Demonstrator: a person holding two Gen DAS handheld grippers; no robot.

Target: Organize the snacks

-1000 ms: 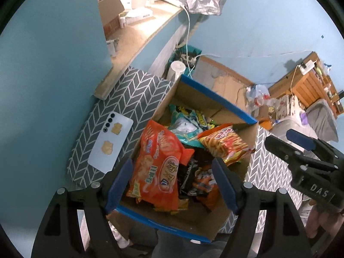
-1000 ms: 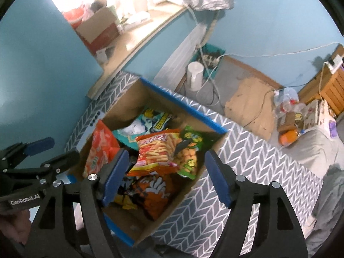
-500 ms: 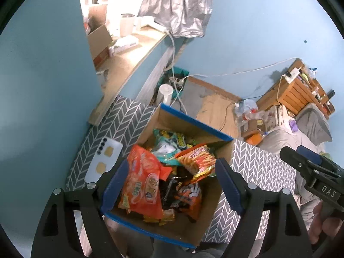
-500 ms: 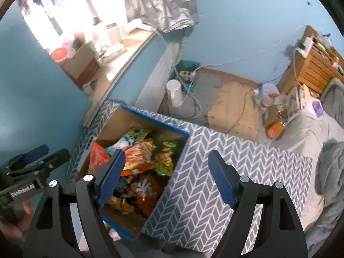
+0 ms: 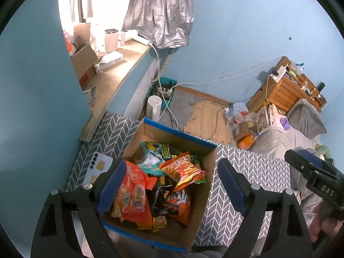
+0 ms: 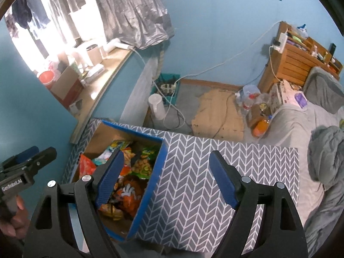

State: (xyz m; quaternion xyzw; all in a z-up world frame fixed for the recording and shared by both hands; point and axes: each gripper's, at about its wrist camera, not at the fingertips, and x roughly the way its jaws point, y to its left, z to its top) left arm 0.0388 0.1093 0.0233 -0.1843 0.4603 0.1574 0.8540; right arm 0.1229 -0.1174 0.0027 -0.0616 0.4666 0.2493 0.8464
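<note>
Cardboard box [image 5: 150,129] of snacks (long axis toward window), both grippers [image 5: 169,185] [image 6: 165,176] spread above

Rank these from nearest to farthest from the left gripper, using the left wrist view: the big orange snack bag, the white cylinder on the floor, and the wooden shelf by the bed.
From the left gripper:
1. Big orange snack bag: in the box, beside the left finger.
2. White cylinder: on the floor beyond the box's far edge.
3. Wooden shelf: against the far wall, upper right.

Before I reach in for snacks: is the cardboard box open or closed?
Open: the cardboard box has no lid on, and snack bags show inside.
</note>
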